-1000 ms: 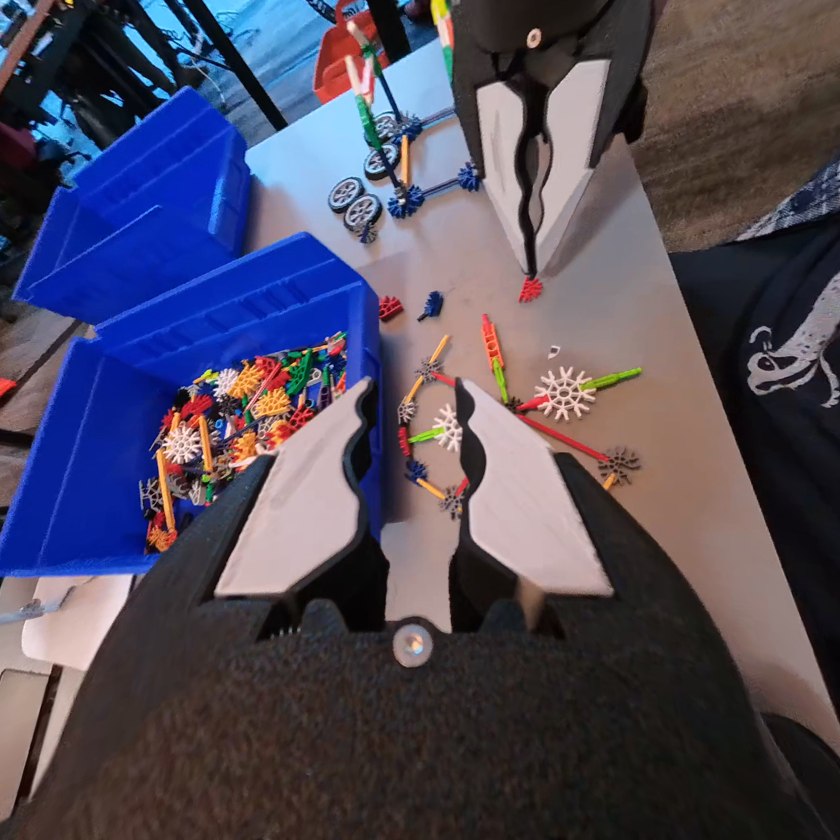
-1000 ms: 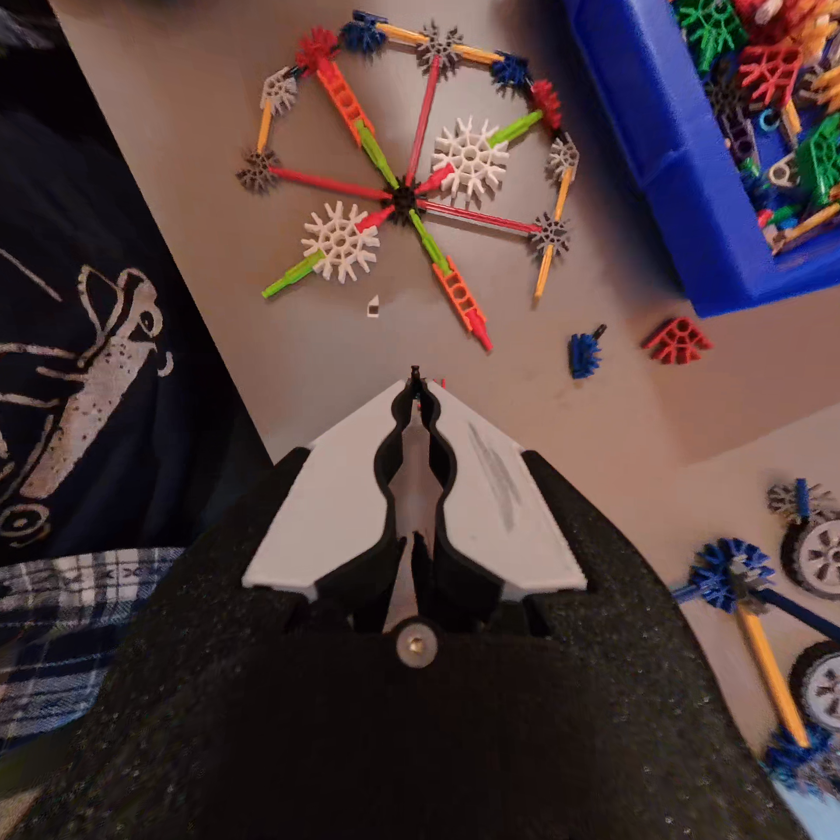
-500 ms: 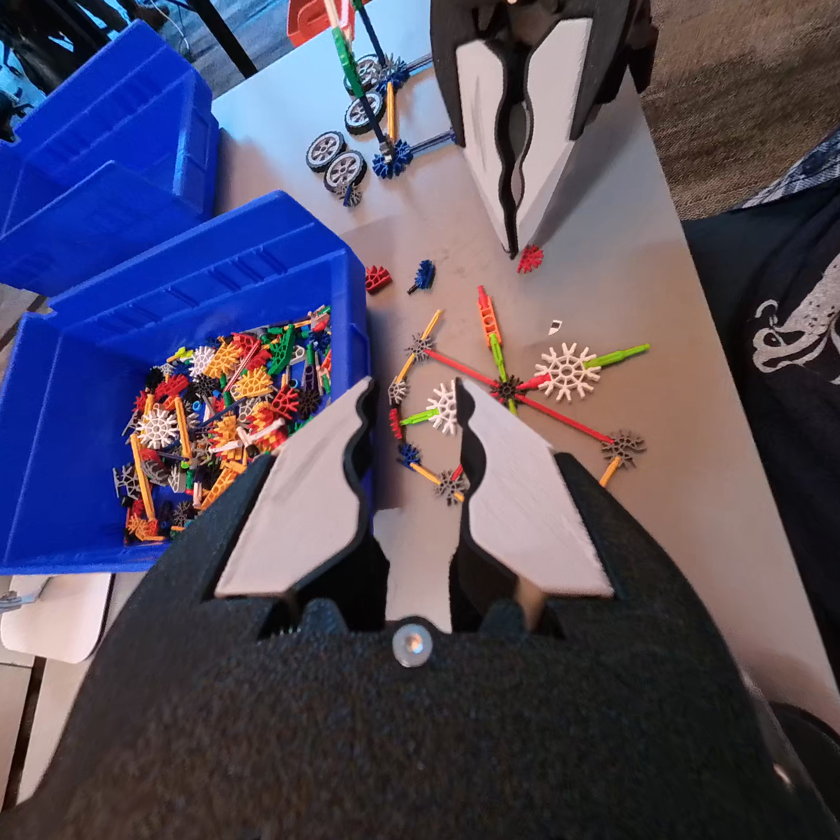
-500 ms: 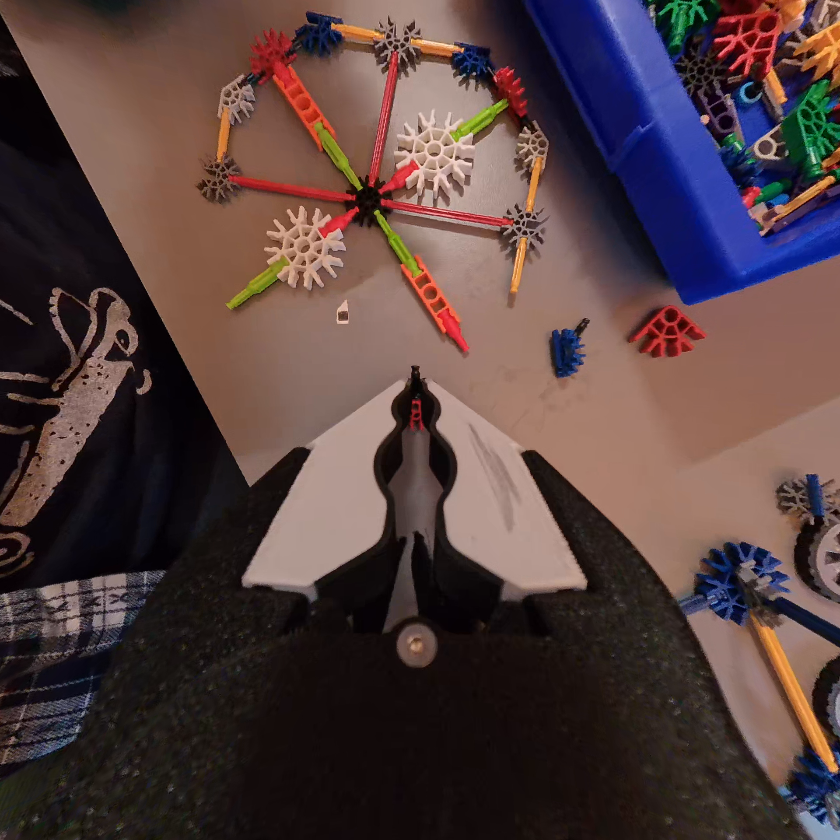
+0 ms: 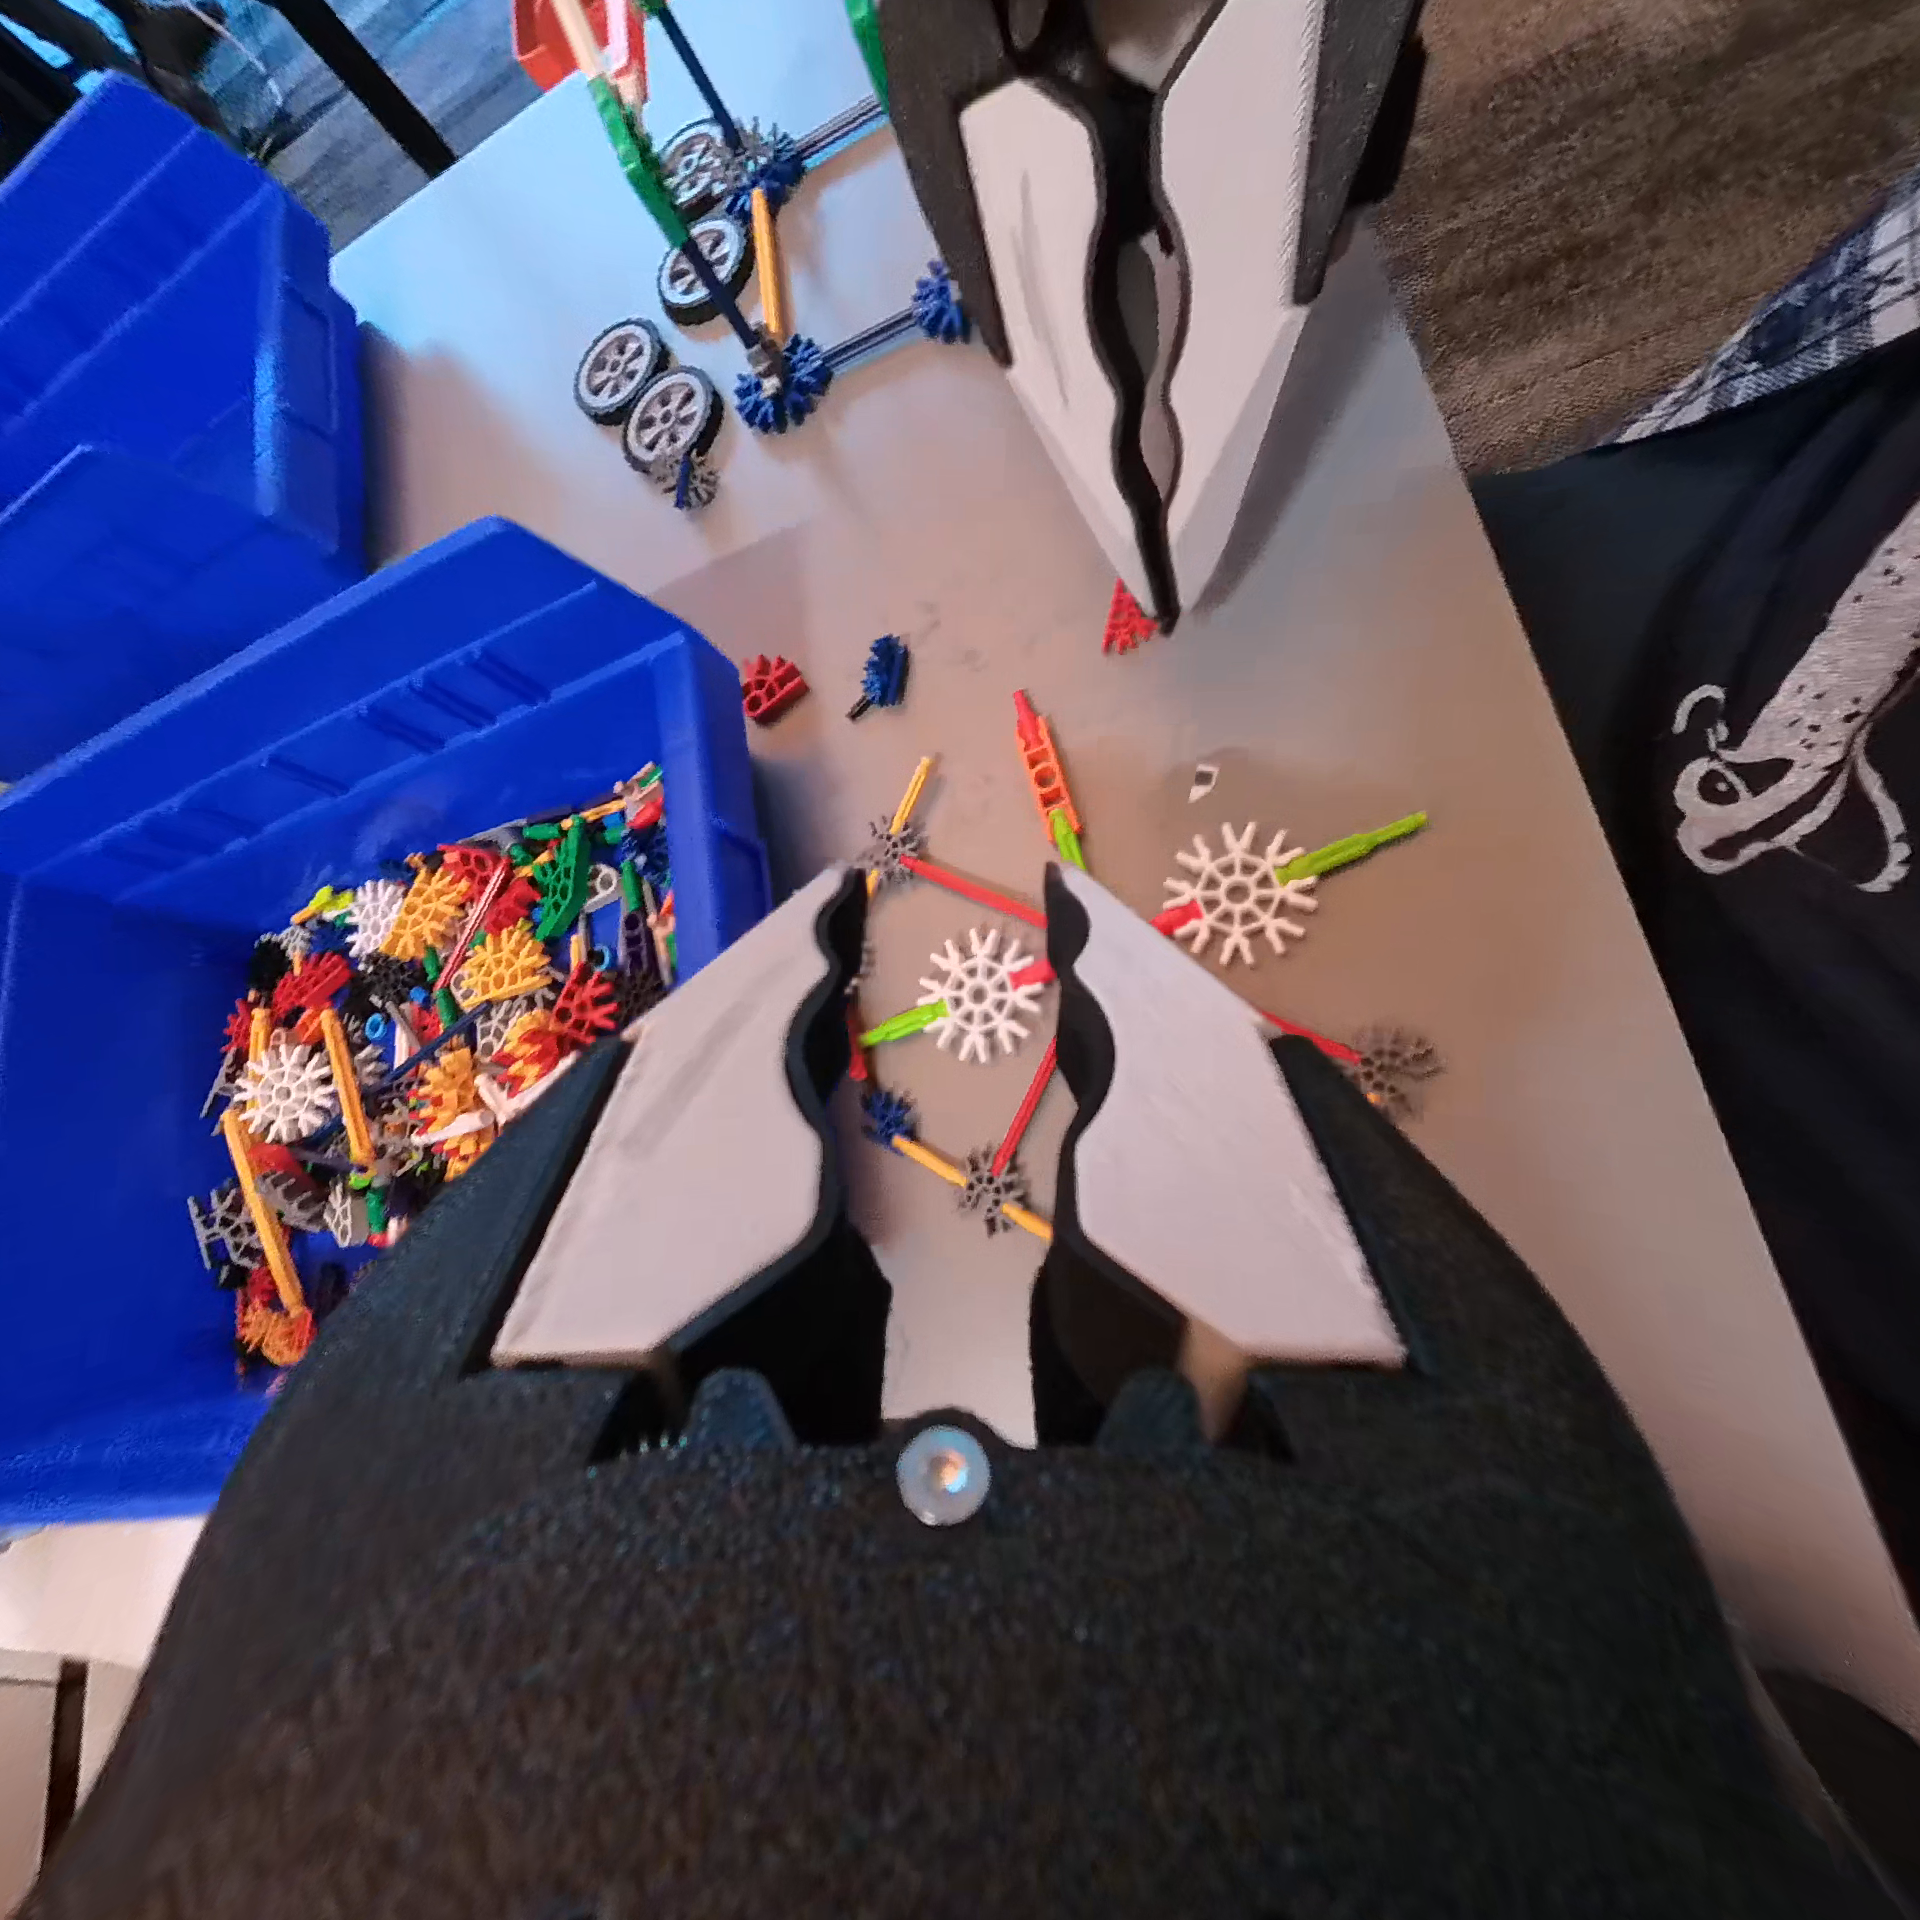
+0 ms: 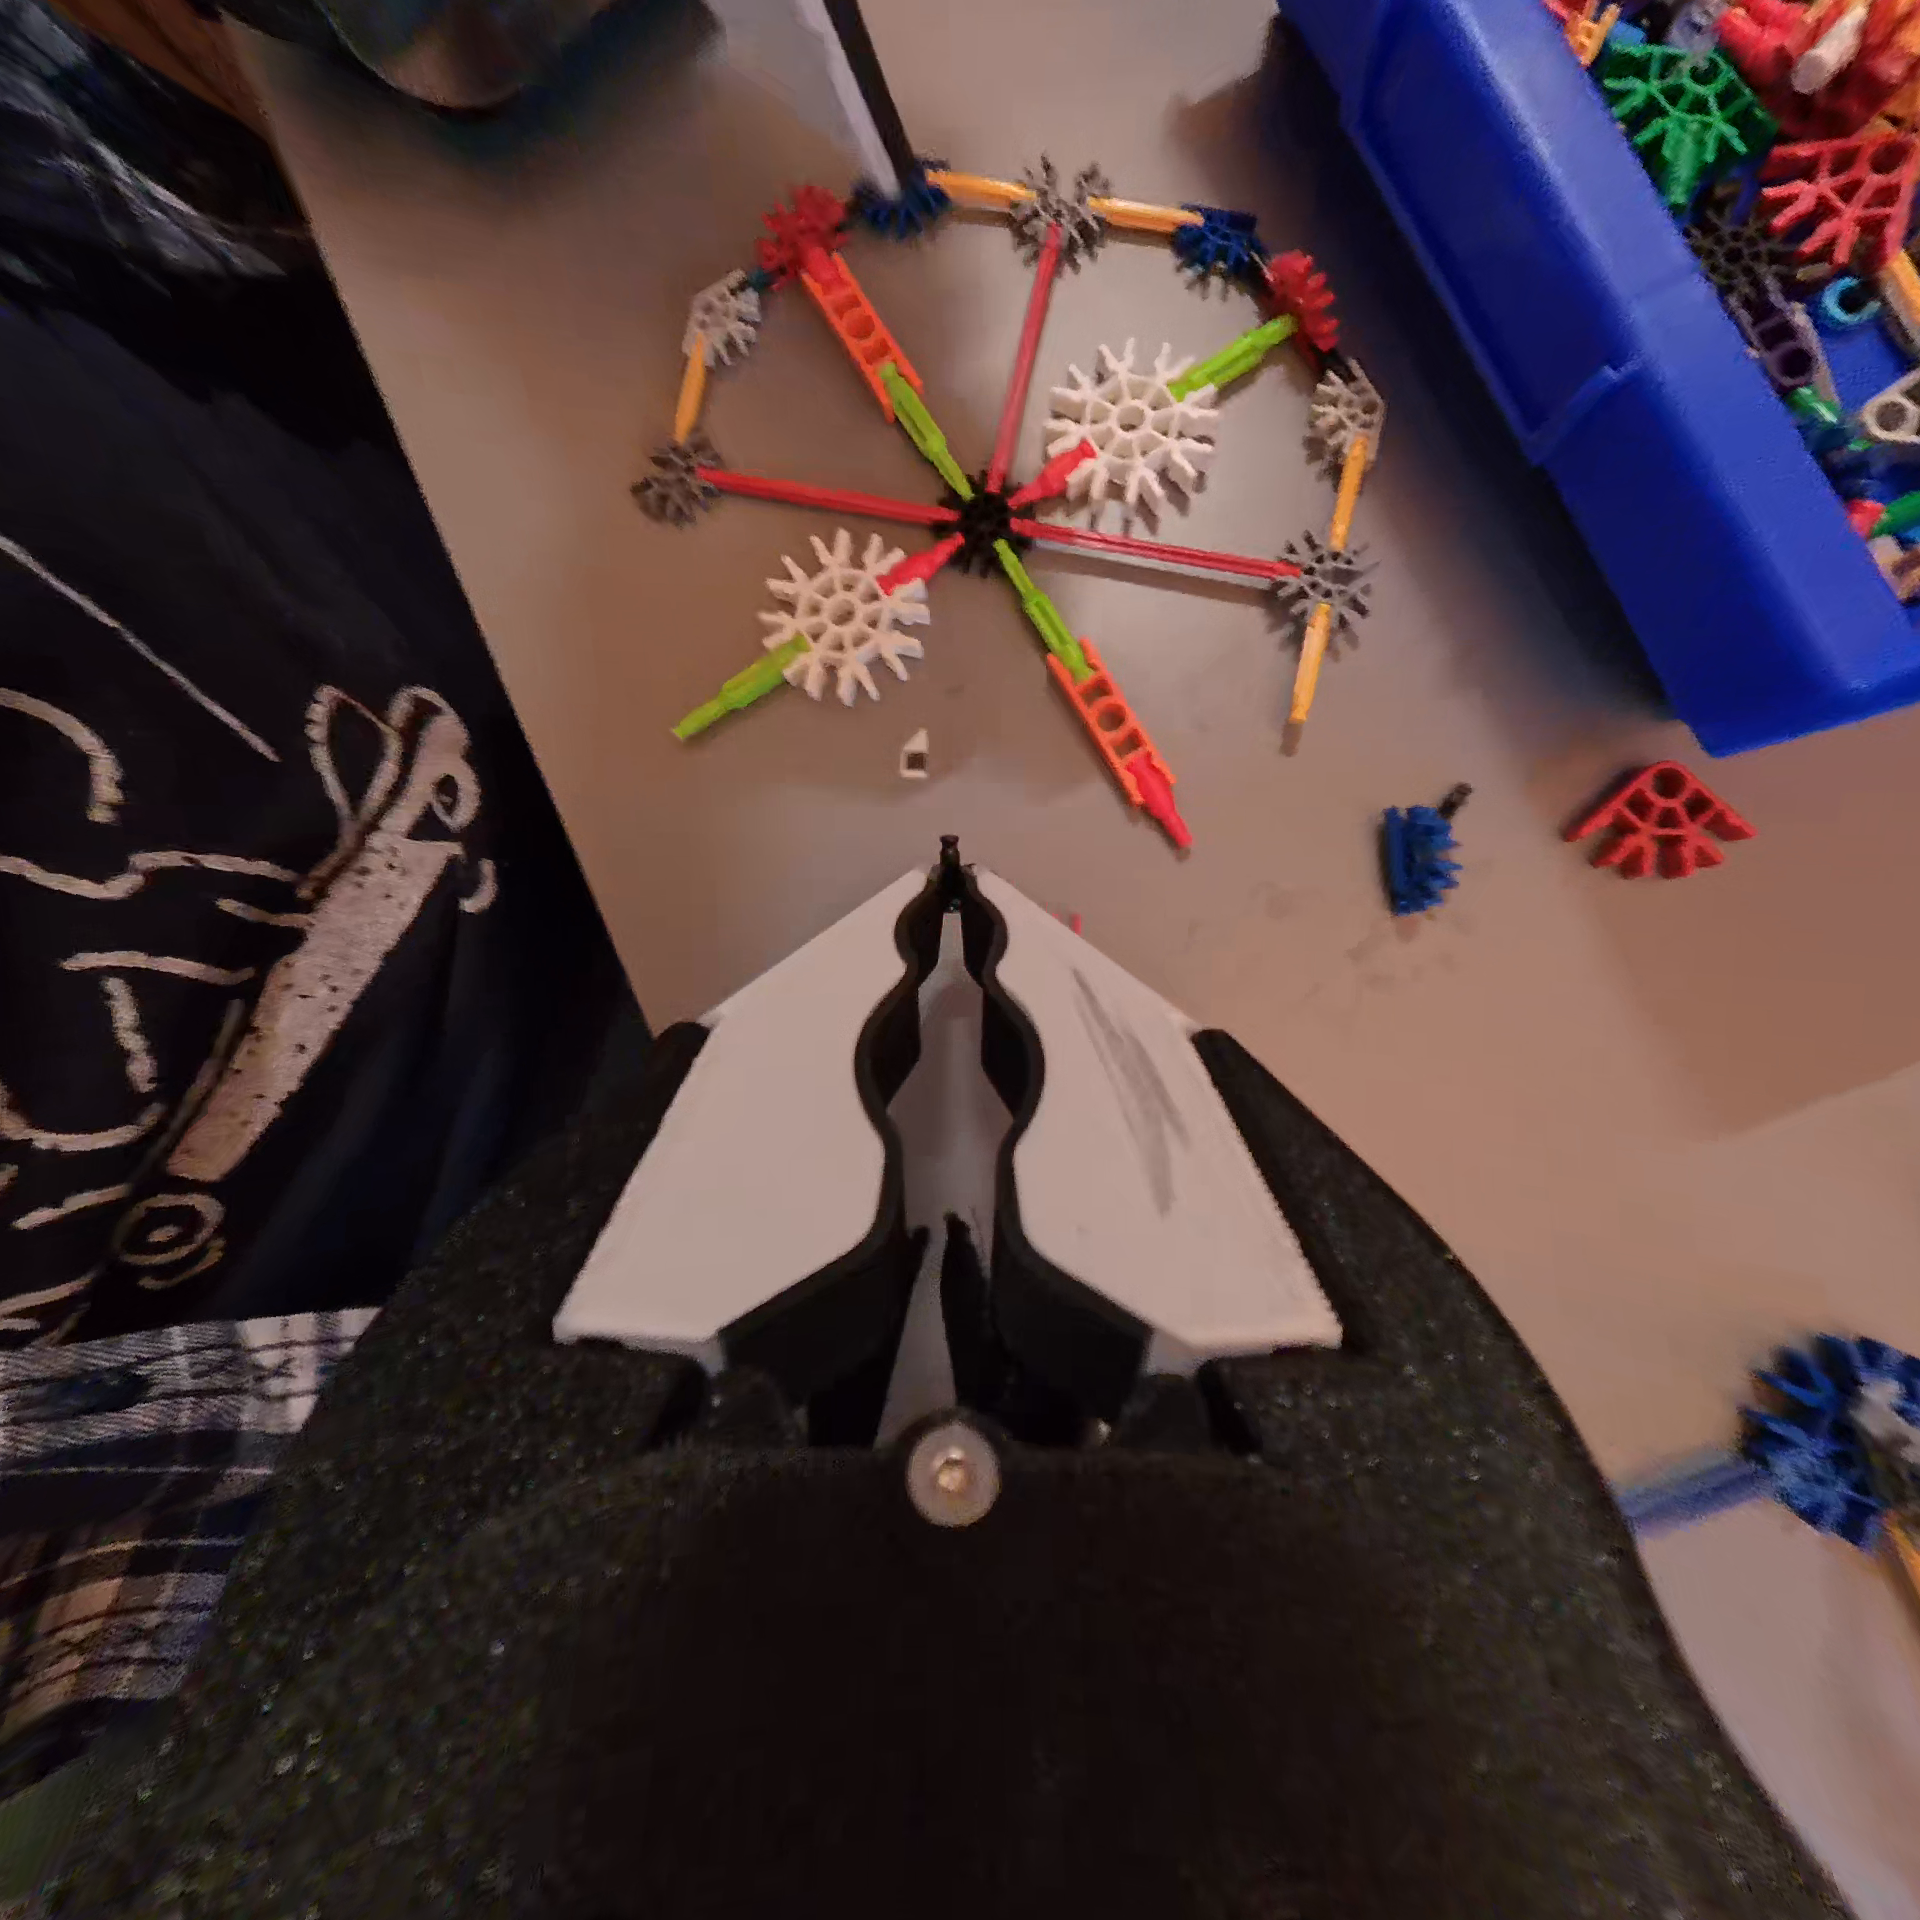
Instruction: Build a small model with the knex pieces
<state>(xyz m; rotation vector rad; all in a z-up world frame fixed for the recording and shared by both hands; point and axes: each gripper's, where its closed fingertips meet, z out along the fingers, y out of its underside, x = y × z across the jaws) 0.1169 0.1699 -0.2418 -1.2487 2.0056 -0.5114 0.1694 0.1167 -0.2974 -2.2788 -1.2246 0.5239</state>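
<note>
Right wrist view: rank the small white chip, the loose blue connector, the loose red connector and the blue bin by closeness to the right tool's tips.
From the right tool, shut on a small red connector with a black stub:
1. Small white chip, just ahead, slightly left.
2. Loose blue connector, to the right.
3. Loose red connector, farther right.
4. Blue bin, far upper right.

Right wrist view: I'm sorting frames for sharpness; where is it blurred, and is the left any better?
Right wrist view: wheel model fairly sharp, blue connector at the lower right edge smeared. Left wrist view: soft throughout, wheeled frame blurred, edges bent by the wide lens.
</note>
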